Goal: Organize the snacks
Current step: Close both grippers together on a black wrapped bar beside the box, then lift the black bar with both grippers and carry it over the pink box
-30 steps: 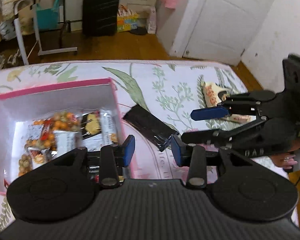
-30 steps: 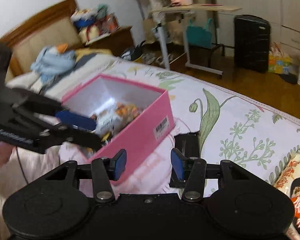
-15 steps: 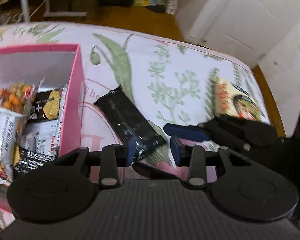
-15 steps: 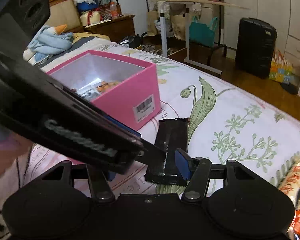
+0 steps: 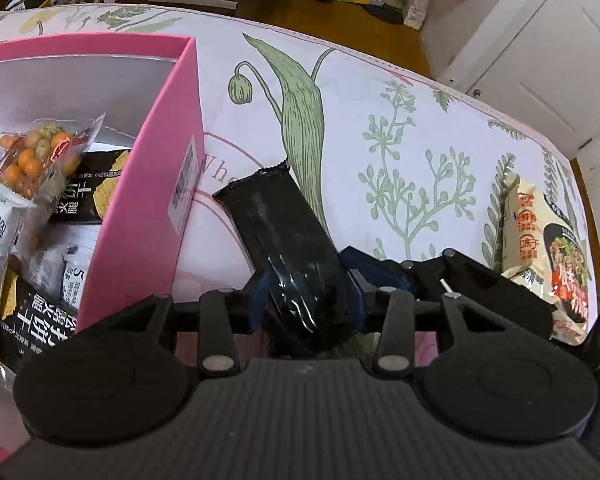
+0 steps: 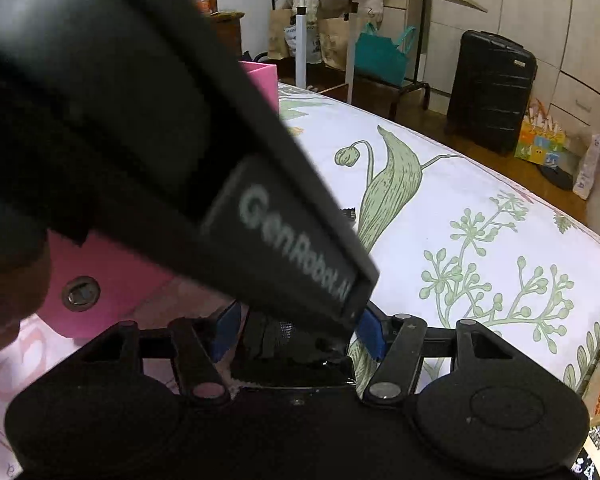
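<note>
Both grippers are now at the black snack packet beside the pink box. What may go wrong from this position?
1. The left gripper and right gripper crowd the same end of the black packet; they may collide, and the right wrist view is mostly blocked.
2. Both grippers' jaws are opening with the glossy packet between them, so it may slip.
3. The pink box wall stands close; a lifted packet may catch it.

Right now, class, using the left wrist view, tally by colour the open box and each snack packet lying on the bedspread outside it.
Pink box: 1
Black packet: 1
Cream noodle packet: 1
Total: 3
</note>
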The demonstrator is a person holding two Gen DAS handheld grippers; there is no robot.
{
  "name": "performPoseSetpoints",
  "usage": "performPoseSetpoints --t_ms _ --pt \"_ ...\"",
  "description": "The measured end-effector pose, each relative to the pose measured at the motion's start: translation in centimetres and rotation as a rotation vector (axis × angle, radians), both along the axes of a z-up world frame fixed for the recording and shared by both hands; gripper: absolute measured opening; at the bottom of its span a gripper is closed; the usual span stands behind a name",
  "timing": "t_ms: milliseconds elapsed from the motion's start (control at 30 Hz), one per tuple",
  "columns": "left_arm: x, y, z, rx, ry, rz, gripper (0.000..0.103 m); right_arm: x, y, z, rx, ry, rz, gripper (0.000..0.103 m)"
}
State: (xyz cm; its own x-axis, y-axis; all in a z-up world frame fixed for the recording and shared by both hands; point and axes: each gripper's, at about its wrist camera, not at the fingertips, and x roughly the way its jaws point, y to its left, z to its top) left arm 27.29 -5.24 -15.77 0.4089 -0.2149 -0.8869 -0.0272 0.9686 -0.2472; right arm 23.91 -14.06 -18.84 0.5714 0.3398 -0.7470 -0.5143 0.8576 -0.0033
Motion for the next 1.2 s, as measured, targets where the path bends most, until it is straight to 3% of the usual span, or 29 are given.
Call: performPoseSetpoints --t_ms 133,200,333,467,667,767,867,1200 --pt "-0.3 0.0 -0.4 -0.022 -0.006 0.005 0.049 -1.1 0.0 0.2 -0.022 -0.026 -0.033 0.066" --pt "-0.4 0.0 -0.6 -0.031 -0.003 0.002 0.049 -1.8 -0.4 0.3 -0.003 -0.025 -0.045 0.059" --pt "-0.7 0.1 -1.1 -0.063 0.024 0.0 0.052 -3.4 -1.5 0.8 0.06 0.013 -0.054 0.056" --pt "-1.1 0.1 -1.1 -0.039 0.019 -0.004 0.049 -4.8 -1.8 1.3 0.09 0.053 -0.084 0.056" --pt "-1.6 0.0 -2.0 -0.075 0.044 0.004 0.048 -5.5 -0.2 1.1 0.018 0.032 -0.071 0.06" --pt "-2.2 0.0 -2.1 -0.078 0.012 0.014 0.048 -5.8 1.3 0.5 -0.053 -0.02 -0.046 0.062" --pt "-2.5 0.3 -2.2 -0.102 0.003 0.022 0.048 -6.3 1.8 0.6 -0.045 -0.037 -0.064 0.055" --pt "-4.5 0.0 -0.1 -0.146 0.039 -0.087 0.048 -9.6 1.8 3.0 0.017 0.023 -0.198 0.053"
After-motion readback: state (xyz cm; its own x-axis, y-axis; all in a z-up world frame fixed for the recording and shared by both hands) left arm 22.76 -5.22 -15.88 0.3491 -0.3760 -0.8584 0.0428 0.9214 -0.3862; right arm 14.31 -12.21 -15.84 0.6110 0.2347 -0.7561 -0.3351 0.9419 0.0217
